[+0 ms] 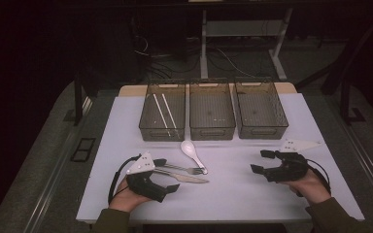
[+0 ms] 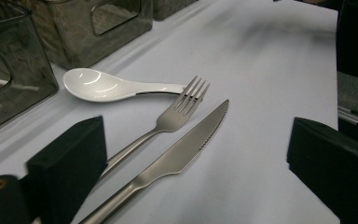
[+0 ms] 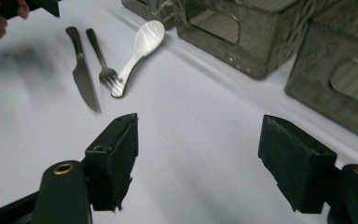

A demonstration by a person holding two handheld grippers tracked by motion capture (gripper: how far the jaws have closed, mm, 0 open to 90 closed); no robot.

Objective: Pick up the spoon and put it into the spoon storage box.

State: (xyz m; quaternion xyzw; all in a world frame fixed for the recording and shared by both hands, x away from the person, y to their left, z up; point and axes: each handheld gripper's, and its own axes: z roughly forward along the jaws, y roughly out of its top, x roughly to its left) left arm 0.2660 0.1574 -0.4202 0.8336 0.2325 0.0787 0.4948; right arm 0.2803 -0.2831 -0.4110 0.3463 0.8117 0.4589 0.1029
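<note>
The left hand-held gripper [image 1: 167, 175] is basically parked over the handle ends of the cutlery, jaws spread wide and not pinching anything yet. In the left gripper view the knife [image 2: 168, 163] and fork [image 2: 165, 123] handles run right in between the two black jaws, both lying flat on the counter [image 1: 233, 194]. So the stuff sits straight ahead of that gripper, long axes pointing away from it, tines and blade tip at the far end.

The knife is plain matte steel with a serrated edge, lying just beside the fork and roughly parallel. The fork's tines touch or overlap the handle of a glossy white spoon [image 2: 107, 86], which lies crosswise just past them, bowl toward the bins [image 1: 211, 114].

The right hand-held gripper [image 1: 262, 161] is well apart on the other side, jaws open and empty, so the left one looks like the obvious pick for the grab.
</note>
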